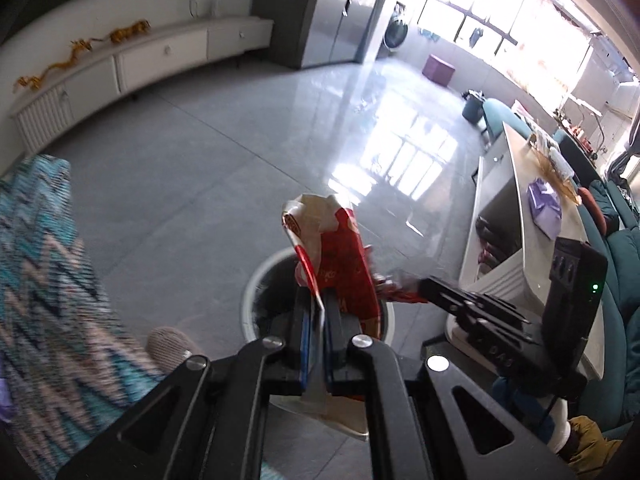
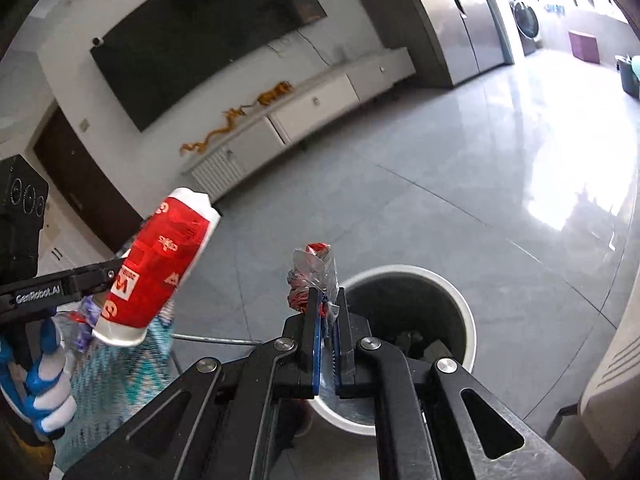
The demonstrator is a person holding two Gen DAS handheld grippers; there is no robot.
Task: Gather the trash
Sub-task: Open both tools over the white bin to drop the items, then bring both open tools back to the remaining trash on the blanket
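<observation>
The left gripper (image 1: 324, 320) is pinching a crushed red-and-white paper cup (image 1: 336, 256) by its flattened wall, jaws pressed together on it, and is holding it above the white-rimmed trash bin (image 1: 250, 300) standing on the grey tiled floor (image 1: 200, 160). The right gripper (image 2: 329, 320) is clamping a crumpled clear-and-red wrapper (image 2: 314, 276) between its blue pads (image 2: 316, 344), the wad sticking up past the fingertips — this one is hanging just beside the bin's near rim (image 2: 460, 312) rather than squarely over the opening.

To do the drop well, each piece should be over the dark mouth before the jaws part. The cup looks the closer to being centred; from the right wrist view it is still off to the side of the bin, so its true position is hard to judge. The wrapper is light and may cling to a pad, so opening wide and tilting the fingers downward should help it fall. The two grippers are crowding one opening, so releasing one at a time would avoid a knock.

Inside the bin a few dark, lumpy pieces (image 2: 412, 340) are lying at the bottom — what they are cannot be told. The bin looks far from full.
</observation>
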